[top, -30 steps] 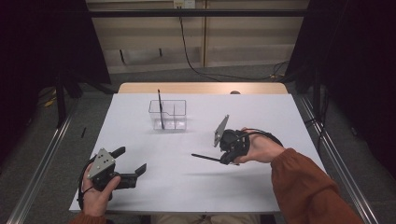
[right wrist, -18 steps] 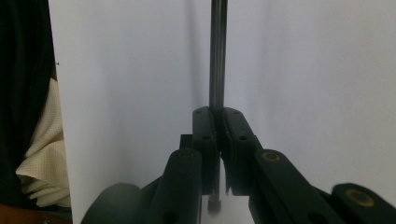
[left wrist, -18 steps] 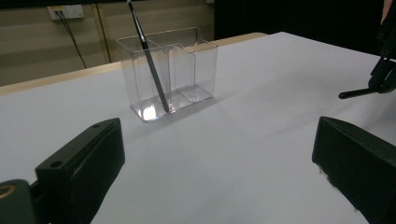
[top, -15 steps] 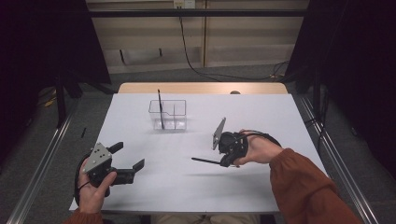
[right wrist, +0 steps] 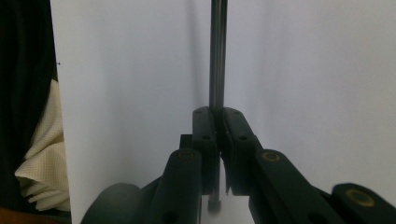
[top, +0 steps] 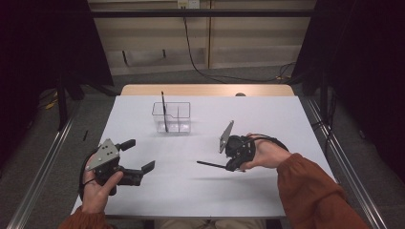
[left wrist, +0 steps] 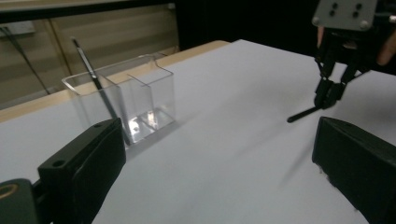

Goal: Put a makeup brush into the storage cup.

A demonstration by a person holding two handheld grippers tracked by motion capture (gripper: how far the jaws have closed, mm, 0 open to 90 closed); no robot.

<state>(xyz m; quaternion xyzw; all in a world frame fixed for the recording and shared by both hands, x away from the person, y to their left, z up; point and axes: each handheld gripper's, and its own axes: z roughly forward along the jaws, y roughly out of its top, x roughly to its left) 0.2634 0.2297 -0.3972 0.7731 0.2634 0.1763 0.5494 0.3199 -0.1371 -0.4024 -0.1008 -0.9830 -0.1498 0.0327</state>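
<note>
A clear two-compartment box (top: 177,118) stands on the white table (top: 267,114), toward the back, with a thin black stick (top: 164,110) leaning upright in its left compartment. My right gripper (top: 230,166) is shut on a second black stick (top: 211,165), which points left just above the table. In the right gripper view the jaws pinch that stick (right wrist: 218,56) at their tips (right wrist: 218,122). My left gripper (top: 139,155) is held open and empty at the front left. In the left gripper view its jaws (left wrist: 219,135) frame the box (left wrist: 140,98) and the right gripper (left wrist: 329,95).
The white sheet ends at a wooden table edge (top: 205,89) behind the box. Metal rails (top: 38,167) run along both sides on the floor. A cable (top: 200,62) hangs at the back wall. An orange sleeve (top: 315,195) covers the right forearm.
The left gripper has lifted a little off the table and drifted slightly, still open. The right gripper and its stick have kept their place.
</note>
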